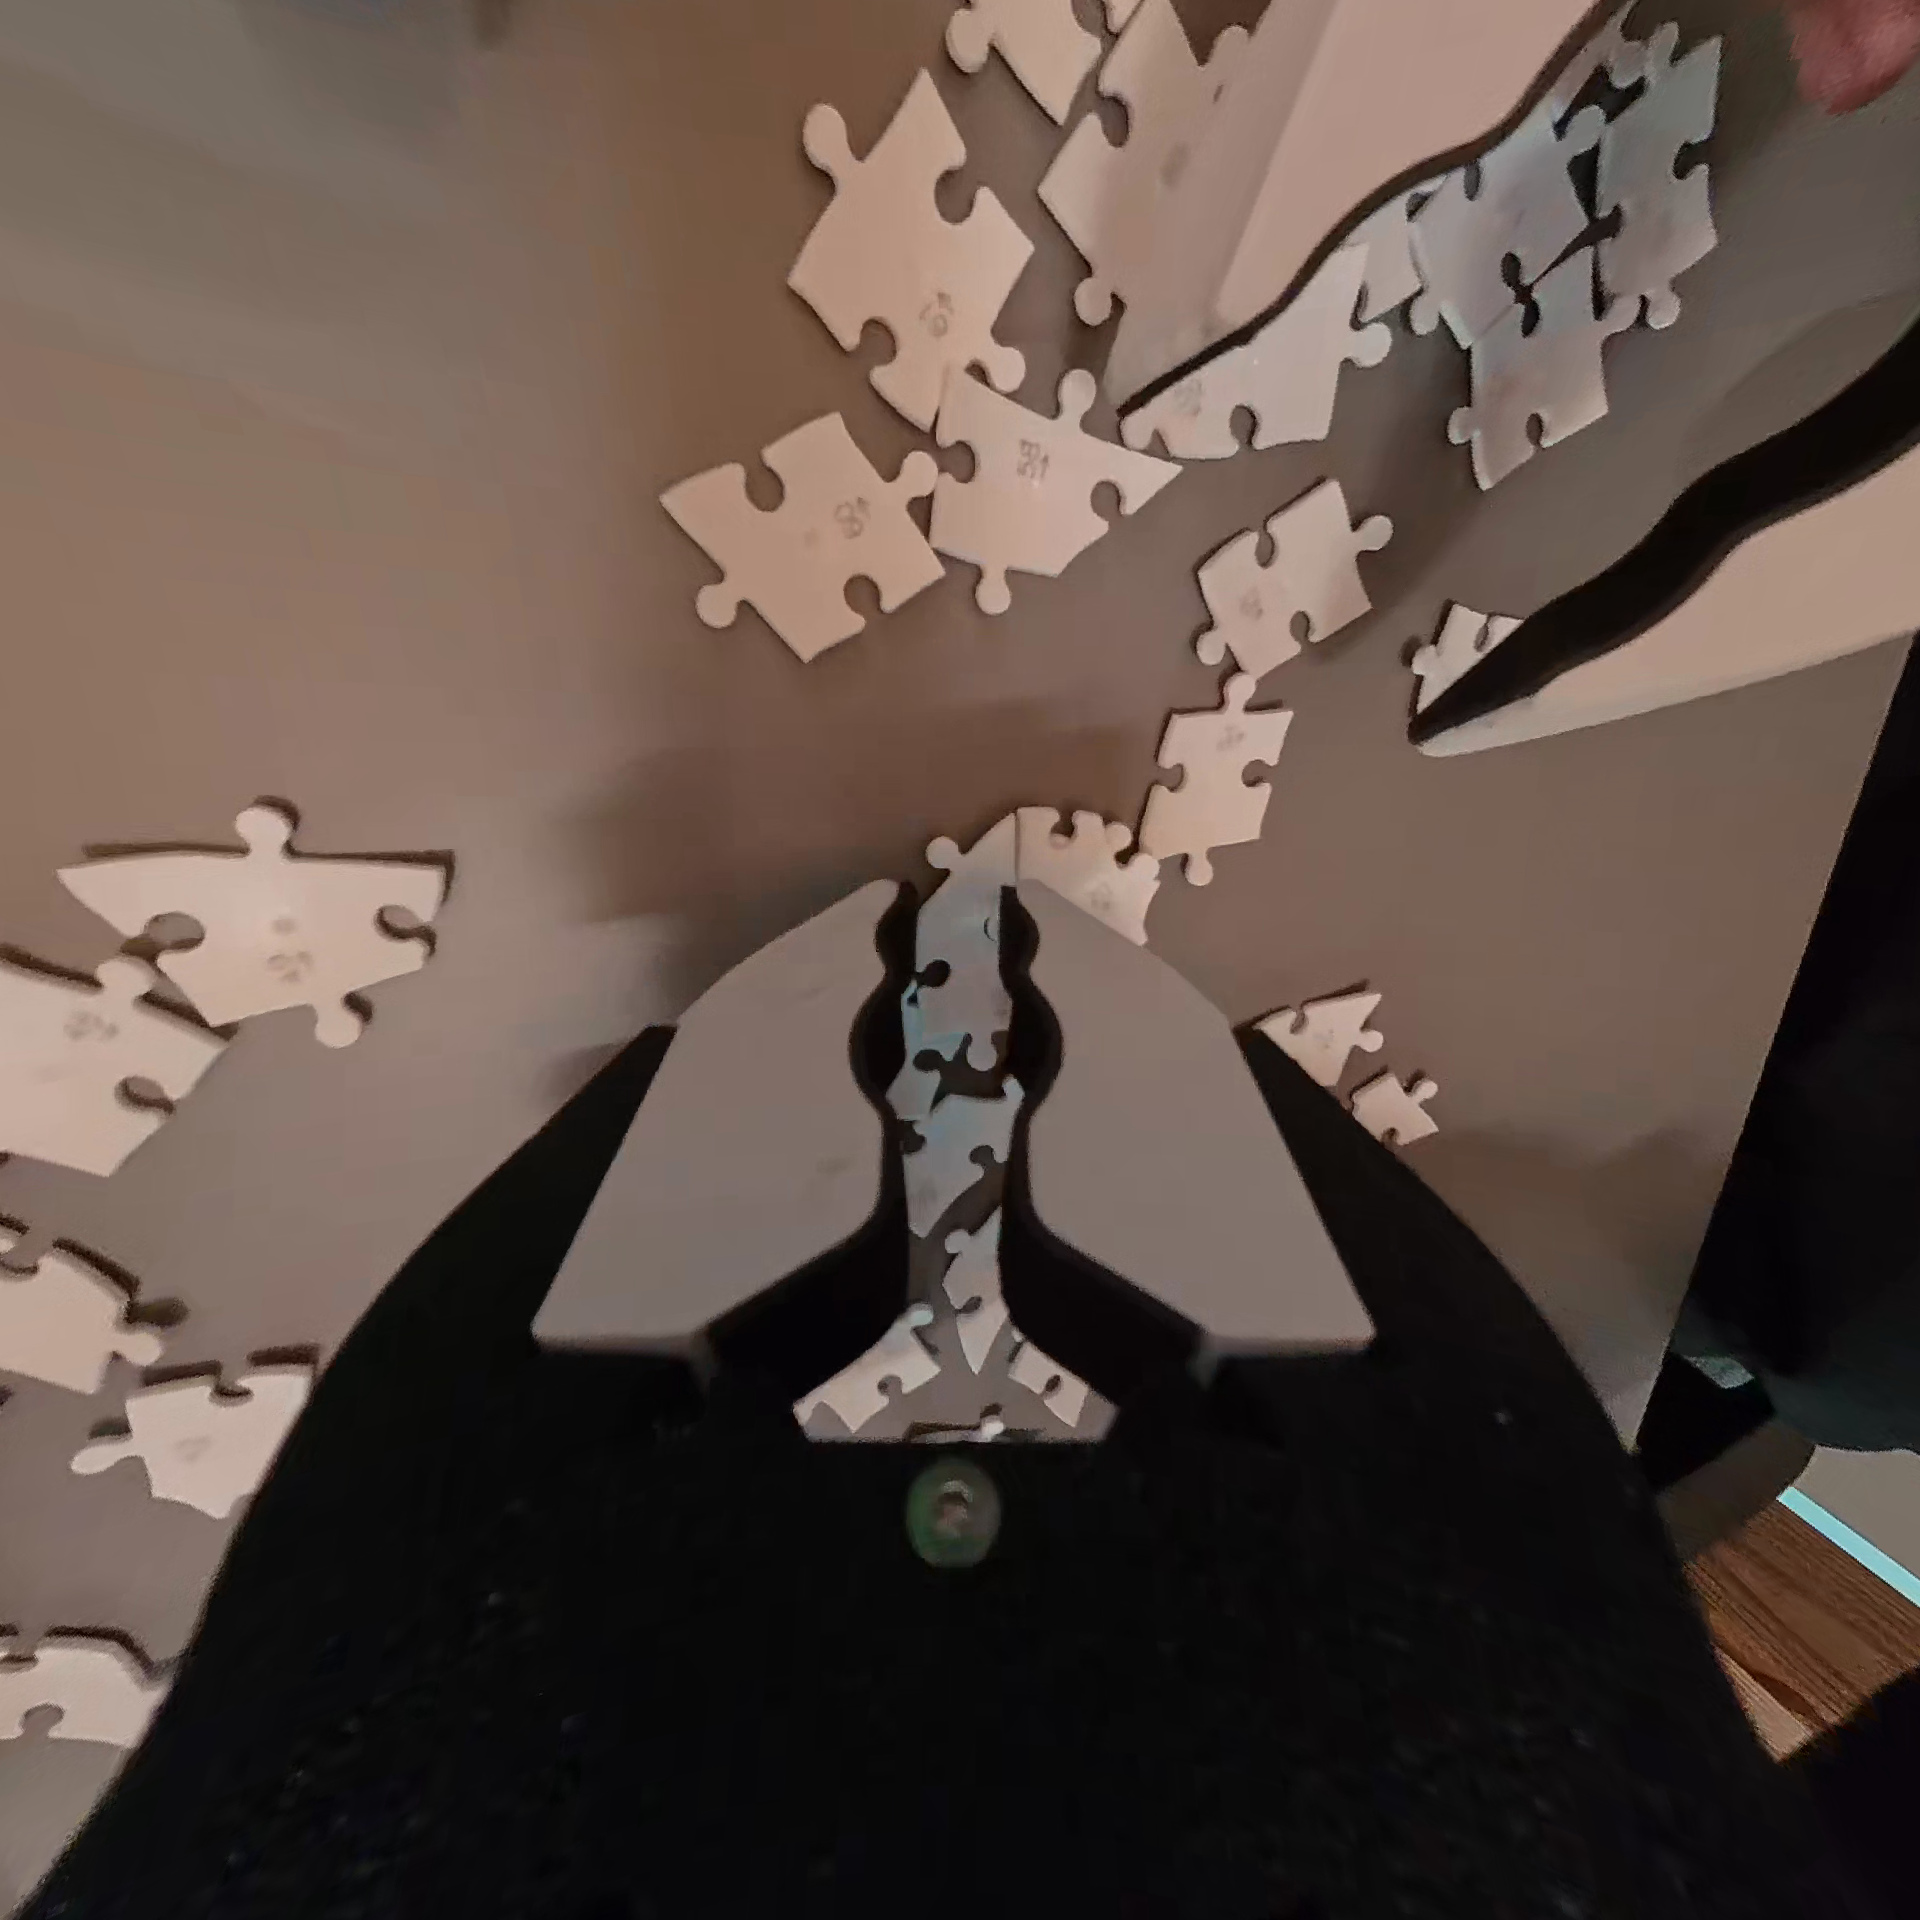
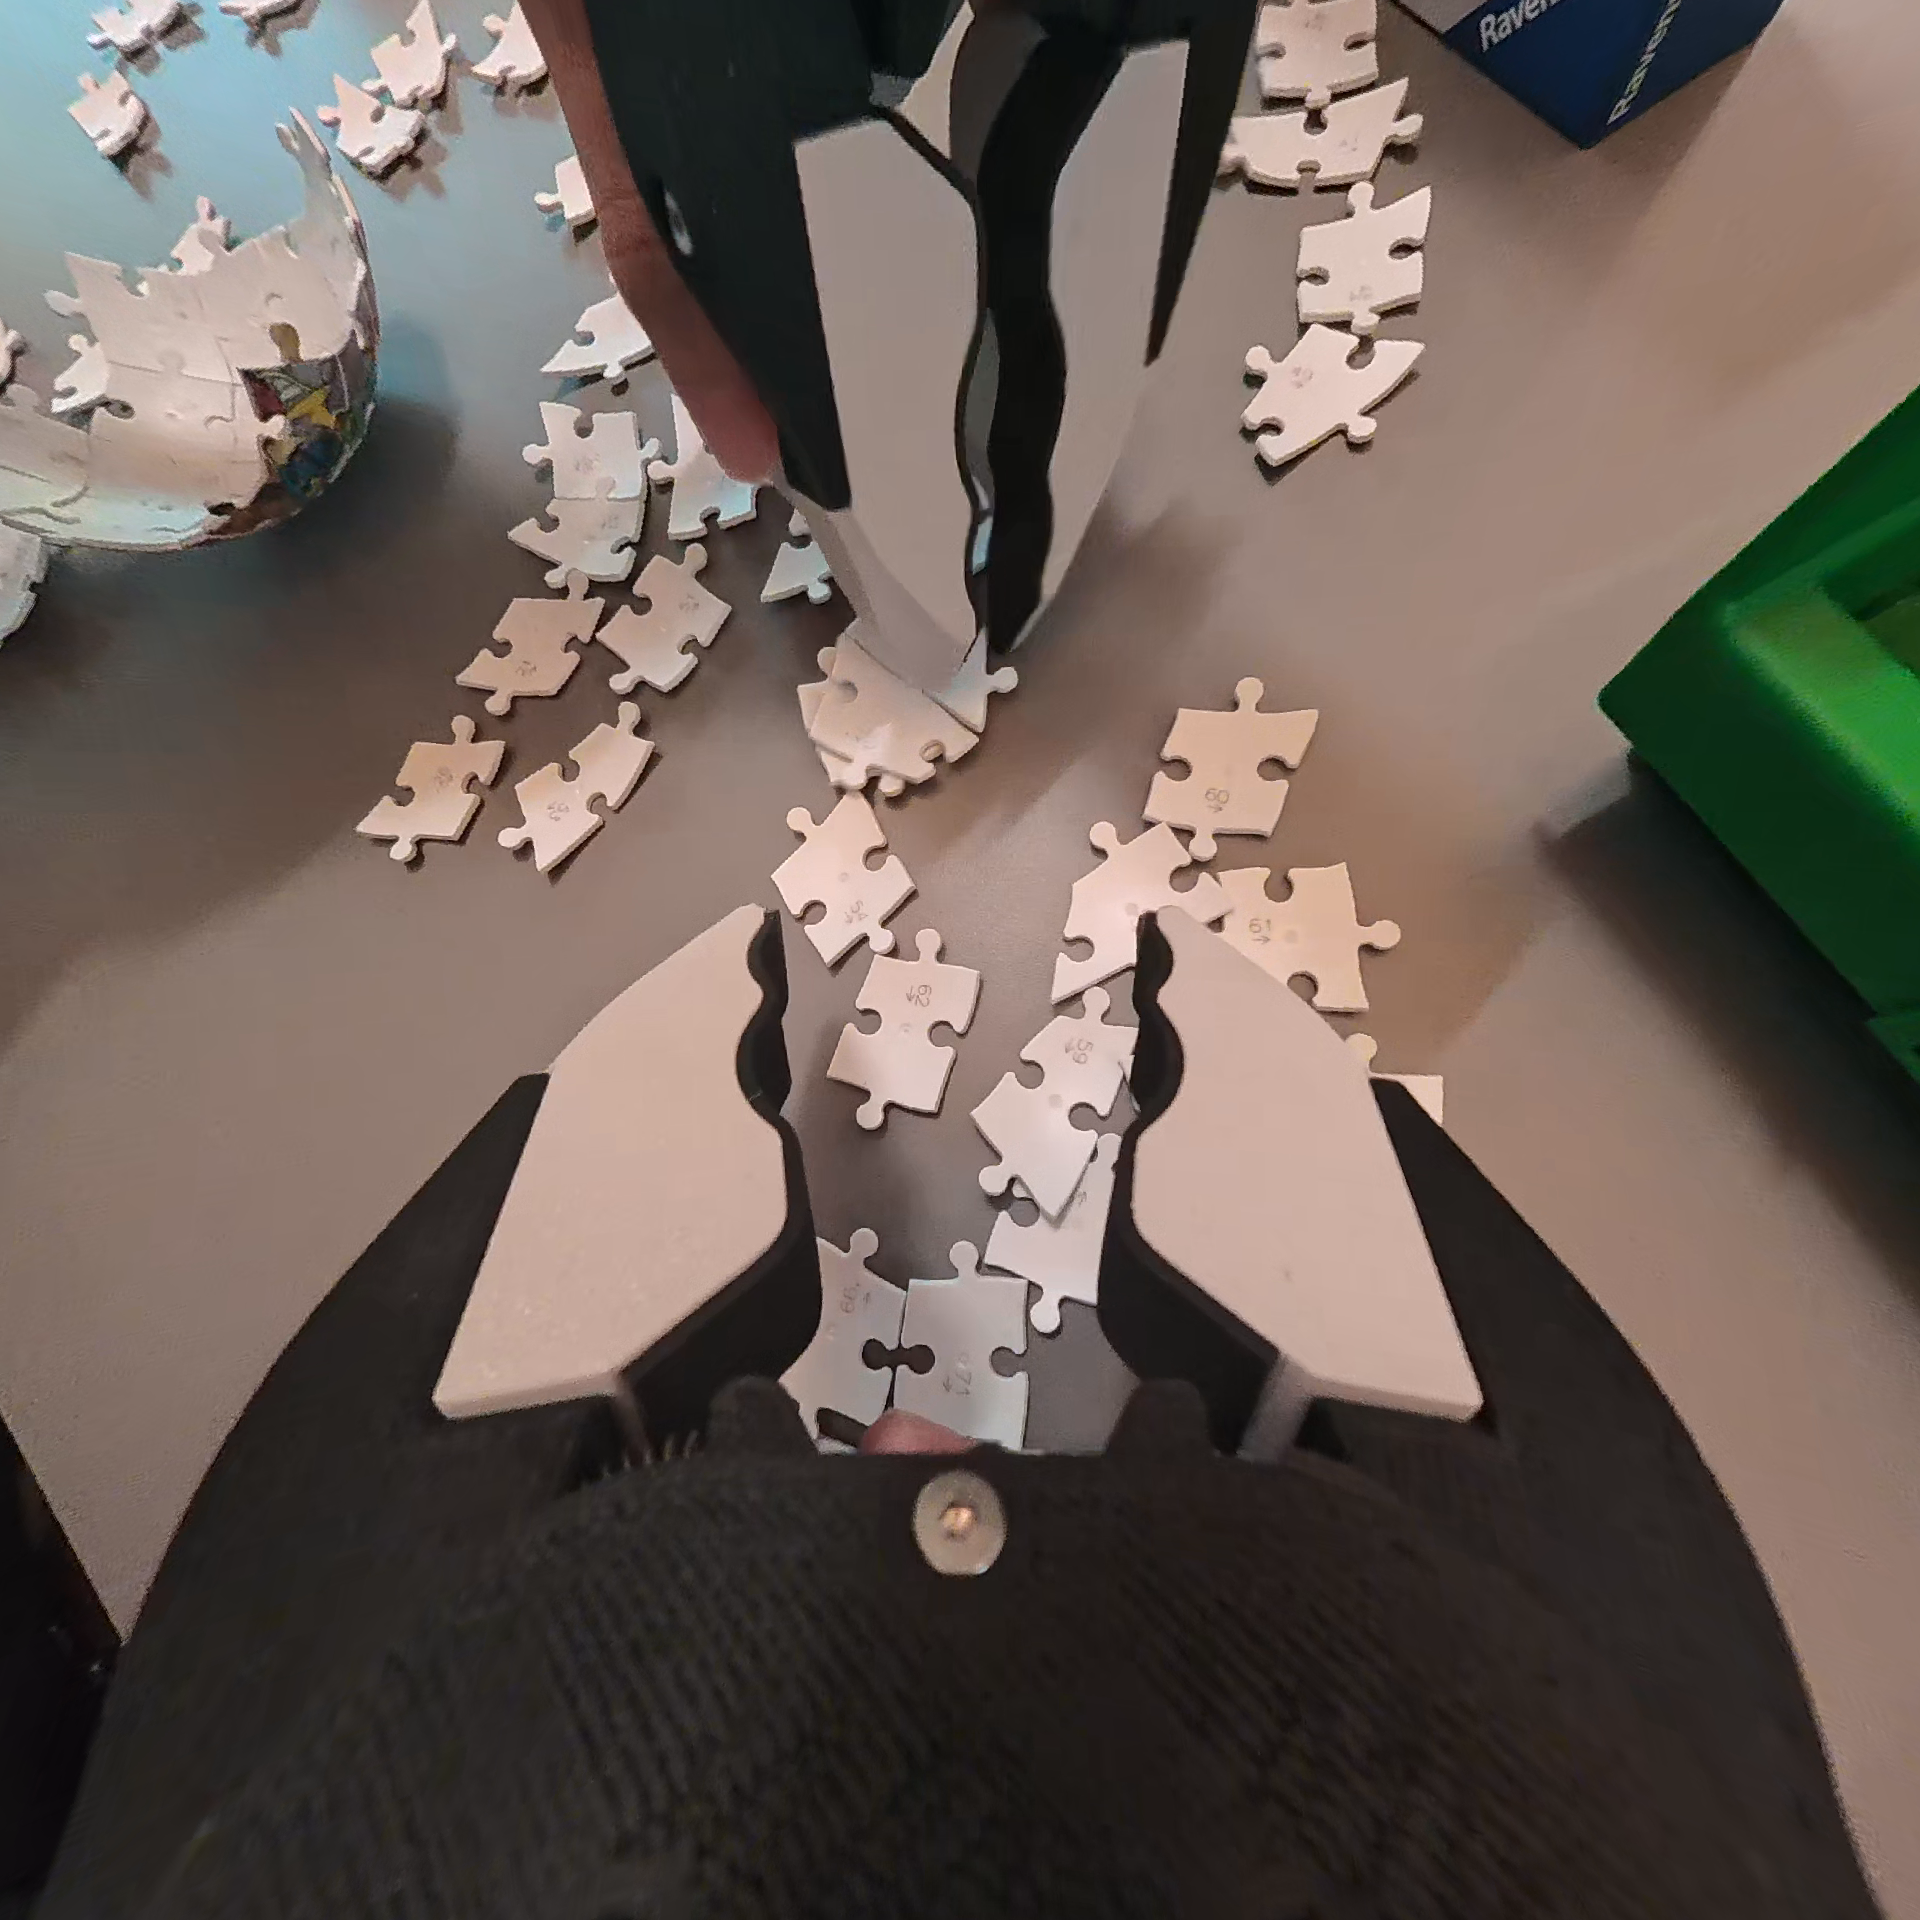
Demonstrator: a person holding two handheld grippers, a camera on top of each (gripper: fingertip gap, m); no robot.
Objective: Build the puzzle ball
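Left gripper point(image 1: 964, 894) stood tip-down on a grey table point(image 1: 364, 520), its pale fingers point(image 1: 790, 1039) drawn nearly together on a white puzzle piece point(image 1: 977, 862) at their tips. Seen from the right wrist view, the same tips point(image 2: 961, 649) came down on a small overlapping pile of white pieces point(image 2: 894, 717), and whether the pads truly pinched the top piece or merely pressed on it was hard to judge in the blur. A person's hand point(image 2: 675, 312) showed along the tool's black body.

Right gripper point(image 2: 956, 935) hovered just above the table with its fingers point(image 2: 644, 1091) spread wide, gripping nothing. Loose pieces lay flat between and ahead of them: one piece point(image 2: 906, 1023) midway between the tips, another point(image 2: 847, 878) just beyond it, and a third point(image 2: 1060, 1122) against the inner edge of the right finger.

More white pieces, blank sides up with small printed marks, were scattered over the table on both sides. A partly built puzzle bowl point(image 2: 208, 416), curved and coloured on its inside, sat far left in the right wrist view. A green bin point(image 2: 1787, 748) stood at the right edge and a blue box point(image 2: 1600, 62) at the top right corner.
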